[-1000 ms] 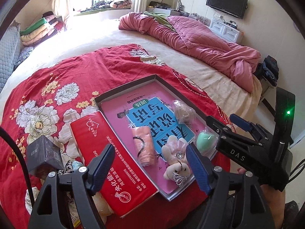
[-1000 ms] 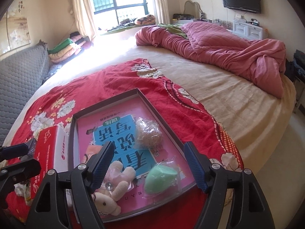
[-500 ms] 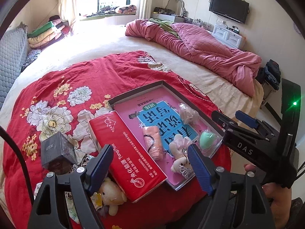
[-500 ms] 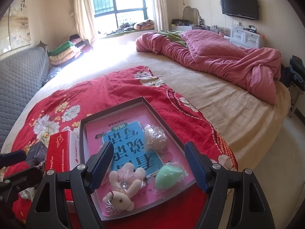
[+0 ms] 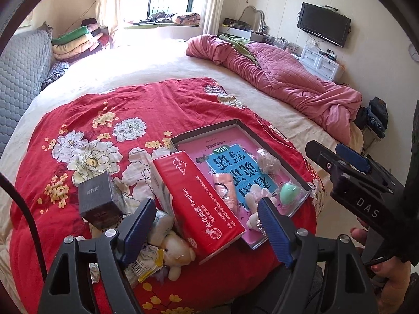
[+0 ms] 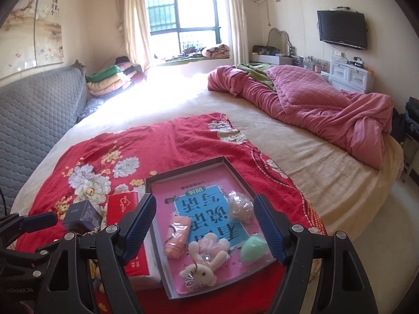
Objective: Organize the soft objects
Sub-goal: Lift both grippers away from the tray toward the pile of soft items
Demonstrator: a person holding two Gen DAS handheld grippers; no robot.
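Note:
A shallow dark box lid lies on the red floral cloth. It holds a pink plush toy, a green sponge in a bag, a peach roll and a beige bagged item. A cream teddy lies left of the lid among wrappers. My left gripper is open and empty above the red tissue pack. My right gripper is open and empty above the lid.
A dark small box stands left of the tissue pack. A pink quilt is bunched at the far right of the bed. A grey padded headboard runs along the left. The bed's edge drops to the floor at right.
Both grippers have pulled back and risen from the lid, so more of the bed and room shows. Both stay open and empty.

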